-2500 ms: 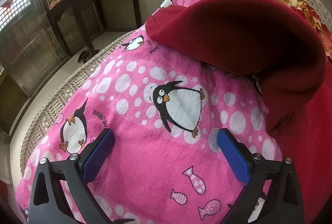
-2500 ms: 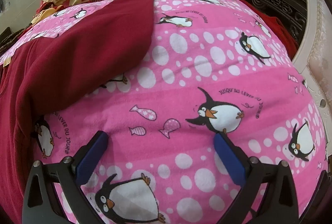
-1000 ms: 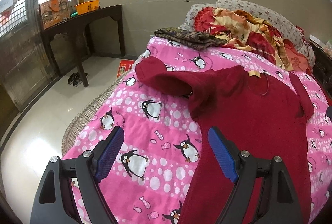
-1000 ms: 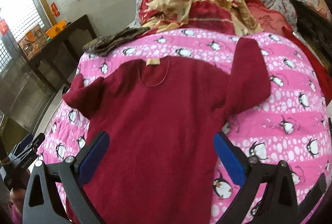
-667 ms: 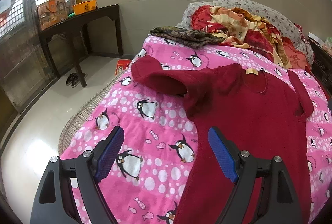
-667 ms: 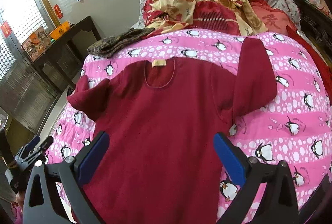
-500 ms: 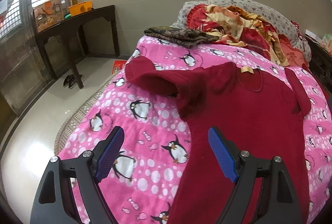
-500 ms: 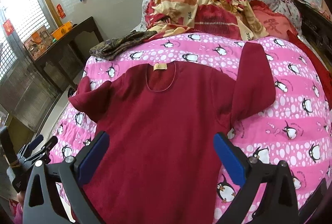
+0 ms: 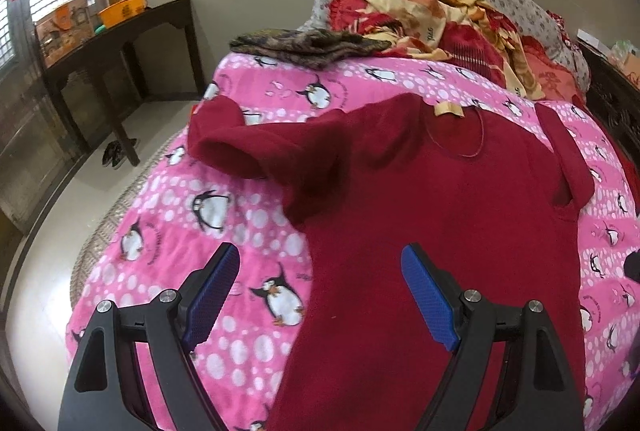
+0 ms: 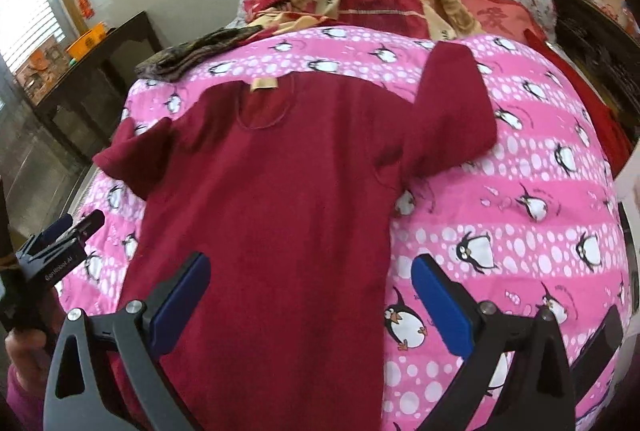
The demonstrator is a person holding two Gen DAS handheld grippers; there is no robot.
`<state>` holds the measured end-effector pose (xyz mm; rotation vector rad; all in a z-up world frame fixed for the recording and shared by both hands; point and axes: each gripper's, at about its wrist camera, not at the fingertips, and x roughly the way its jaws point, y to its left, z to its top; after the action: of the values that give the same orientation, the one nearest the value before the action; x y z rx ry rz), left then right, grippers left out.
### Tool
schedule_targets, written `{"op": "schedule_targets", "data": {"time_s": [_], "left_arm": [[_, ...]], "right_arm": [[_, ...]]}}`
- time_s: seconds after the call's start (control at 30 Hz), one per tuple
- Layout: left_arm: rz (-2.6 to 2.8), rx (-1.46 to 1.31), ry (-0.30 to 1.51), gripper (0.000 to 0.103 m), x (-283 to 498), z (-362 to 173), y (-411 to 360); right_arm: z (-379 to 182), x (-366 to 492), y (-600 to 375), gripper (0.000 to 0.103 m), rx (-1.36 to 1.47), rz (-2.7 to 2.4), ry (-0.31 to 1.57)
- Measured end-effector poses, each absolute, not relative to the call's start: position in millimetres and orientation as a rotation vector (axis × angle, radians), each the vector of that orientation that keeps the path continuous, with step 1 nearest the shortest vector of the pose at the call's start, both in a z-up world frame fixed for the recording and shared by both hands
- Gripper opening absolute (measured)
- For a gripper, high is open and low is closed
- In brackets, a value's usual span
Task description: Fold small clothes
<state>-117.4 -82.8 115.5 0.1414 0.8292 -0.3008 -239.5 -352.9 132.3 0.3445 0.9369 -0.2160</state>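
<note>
Dead ahead at 12 o'clock on the penguin blanket (image 10: 520,167) lies the maroon sweater (image 10: 280,191), collar far; both my left hand-held gripper (image 9: 320,295) and right hand-held gripper (image 10: 310,299) hover spread at its hem, left sleeve (image 9: 240,147) at 10 o'clock

A dark red sweater (image 9: 460,215) lies spread flat on a pink penguin-print blanket (image 9: 208,215), its collar with a tan label (image 9: 449,108) toward the far end. Its near sleeve (image 9: 244,147) is bunched and folded, cuff opening showing. The left gripper (image 9: 320,291) hovers above the sweater's side edge, blue-padded jaws wide apart and empty. Beyond lie a folded dark patterned cloth (image 9: 304,45), heaped bedding (image 9: 448,23) and a dark wooden table (image 9: 120,43).
</note>
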Motion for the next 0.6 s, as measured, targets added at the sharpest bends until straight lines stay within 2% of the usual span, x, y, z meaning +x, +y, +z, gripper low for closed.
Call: {"op": "schedule_targets", "data": {"time_s": [0.6], "left_arm": [[-0.327, 0.181, 0.828, 0.066, -115, 111, -108]], "right_arm": [[109, -220, -346, 0.102, 0.355, -0.281, 0.922]]}}
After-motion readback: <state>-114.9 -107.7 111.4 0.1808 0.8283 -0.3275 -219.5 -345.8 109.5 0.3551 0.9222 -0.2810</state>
